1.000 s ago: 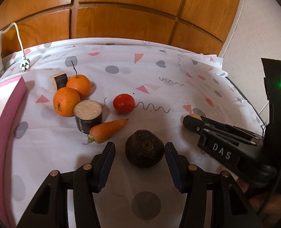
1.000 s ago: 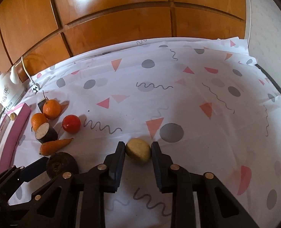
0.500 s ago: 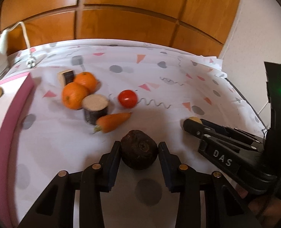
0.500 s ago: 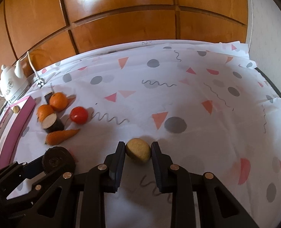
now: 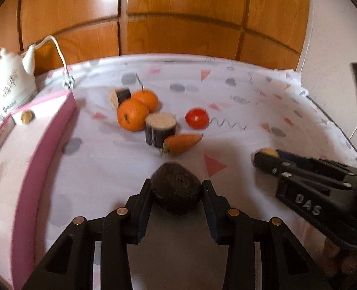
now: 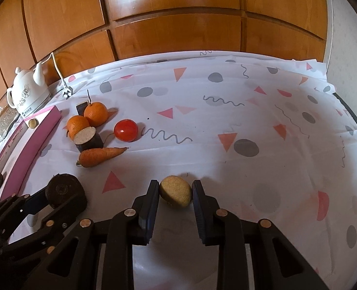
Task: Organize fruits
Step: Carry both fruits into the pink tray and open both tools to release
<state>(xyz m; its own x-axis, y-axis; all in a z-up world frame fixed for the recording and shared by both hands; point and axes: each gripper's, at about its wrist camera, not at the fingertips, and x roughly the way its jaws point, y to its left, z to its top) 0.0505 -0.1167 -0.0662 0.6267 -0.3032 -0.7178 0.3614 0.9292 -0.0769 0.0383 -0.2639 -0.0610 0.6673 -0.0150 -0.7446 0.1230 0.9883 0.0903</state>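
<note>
Left wrist: pink tray (image 5: 45, 145) holds perhaps a nut (image 5: 26, 117).

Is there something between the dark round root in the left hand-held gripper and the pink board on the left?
Nothing visible. The dark root sits in the left hand-held gripper; only bare tablecloth lies before the pink board.

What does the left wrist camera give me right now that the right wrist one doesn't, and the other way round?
Only the left wrist view shows the left claw closed on the whole dark beet, seen between both fingers. Only the right wrist view shows the right claw closed on the whole yellow-brown potato, plus the cloth's right side. Both show the two oranges, tomato, carrot, teapot and pink tray.
</note>
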